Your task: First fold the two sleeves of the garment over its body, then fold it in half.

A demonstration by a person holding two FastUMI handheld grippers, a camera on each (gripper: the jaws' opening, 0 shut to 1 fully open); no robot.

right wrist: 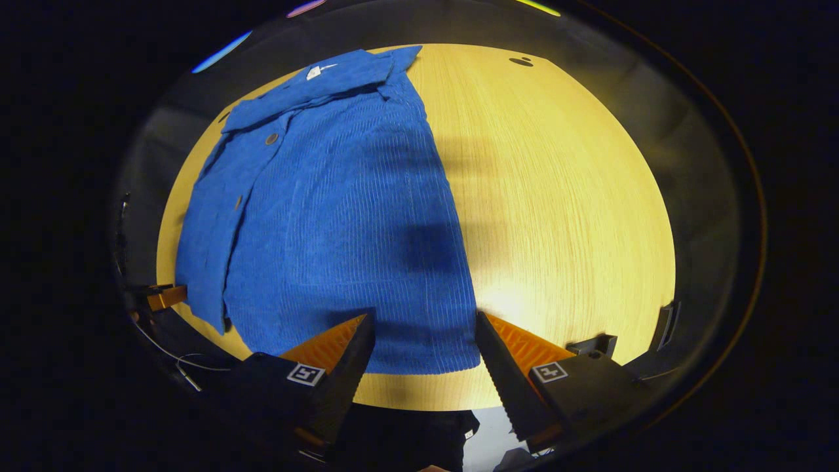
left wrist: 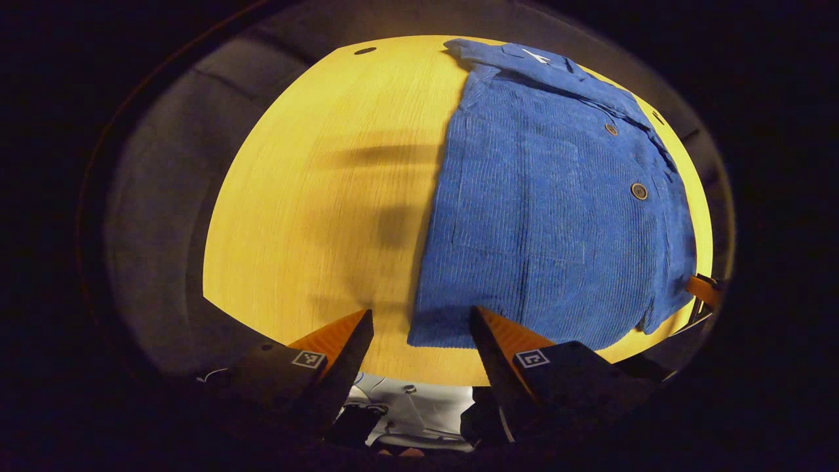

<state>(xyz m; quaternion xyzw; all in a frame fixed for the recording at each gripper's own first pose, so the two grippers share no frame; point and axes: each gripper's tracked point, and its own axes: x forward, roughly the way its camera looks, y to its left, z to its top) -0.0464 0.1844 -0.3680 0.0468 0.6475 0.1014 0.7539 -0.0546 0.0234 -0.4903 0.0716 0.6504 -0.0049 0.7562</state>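
Garment: a blue corduroy shirt-jacket (left wrist: 550, 216) lies flat on the yellow wooden counter (left wrist: 328, 196), collar (left wrist: 524, 62) at the far end, hem nearest the camera — a tidy narrow rectangle with no sleeve spread out to either side.
Buttons: two brown buttons (left wrist: 639, 191) show along the placket on one edge.
Step in hand: by the look of it the sleeves are already laid over the body, and the halving fold is what remains.
Left hand-held gripper: the left hand-held gripper (left wrist: 423, 321) hovers above the hem's corner, jaws wide apart, gripping nothing.
Right hand-held gripper: the right hand-held gripper (right wrist: 426, 324) hangs over the hem's other corner, likewise spread wide and empty.
Next move: each would likely need to drop to its own hem corner, pinch all layers there, then carry the hem up toward the collar — evenly, so the tucked sleeves do not slip out.
Surroundings: dark booth walls ring the counter.
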